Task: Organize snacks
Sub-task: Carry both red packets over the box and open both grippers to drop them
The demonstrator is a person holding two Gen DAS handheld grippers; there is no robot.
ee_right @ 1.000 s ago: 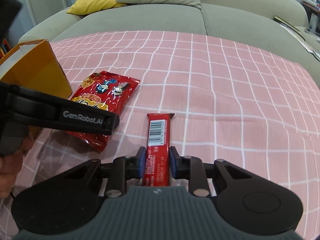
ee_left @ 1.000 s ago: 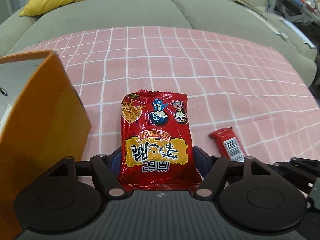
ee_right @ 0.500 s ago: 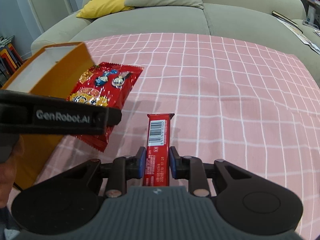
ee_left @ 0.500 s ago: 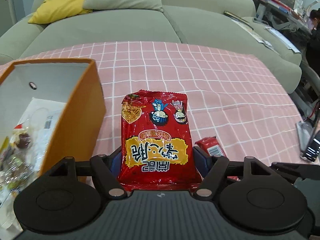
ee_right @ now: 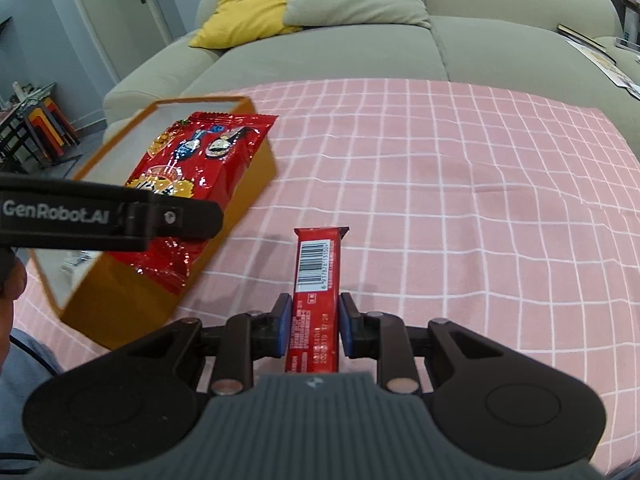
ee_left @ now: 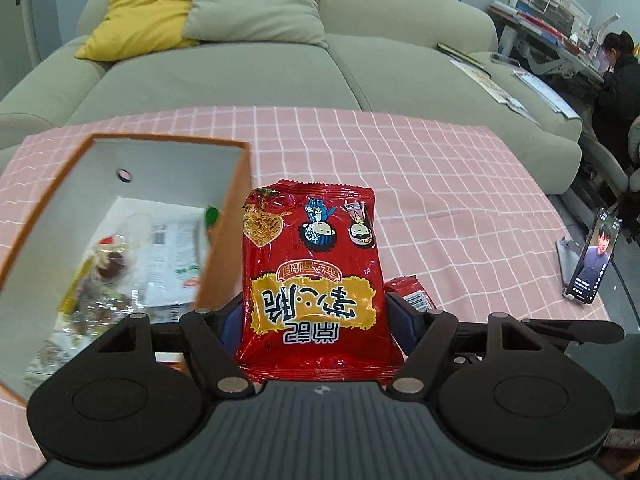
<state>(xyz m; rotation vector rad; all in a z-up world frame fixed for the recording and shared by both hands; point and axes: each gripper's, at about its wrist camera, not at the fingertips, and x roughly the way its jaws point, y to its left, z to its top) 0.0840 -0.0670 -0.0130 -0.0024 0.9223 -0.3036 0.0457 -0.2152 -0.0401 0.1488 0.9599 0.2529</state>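
Two snacks held beside the orange box

Left view: left claw point(ee_left: 320, 316), spread wide, clamps the noodle packet point(ee_left: 314, 276) right of the orange box point(ee_left: 224, 240) (light, crinkly; grip edges). Right view: right claw point(ee_right: 313, 330), nearly closed, pinches the stiff, slippery red bar point(ee_right: 316, 280) right of it.

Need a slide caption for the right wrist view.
Right gripper holds a red snack bar above the pink checked cloth.

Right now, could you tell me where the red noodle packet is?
The noodle packet is clamped in the left gripper, lifted beside the orange box.
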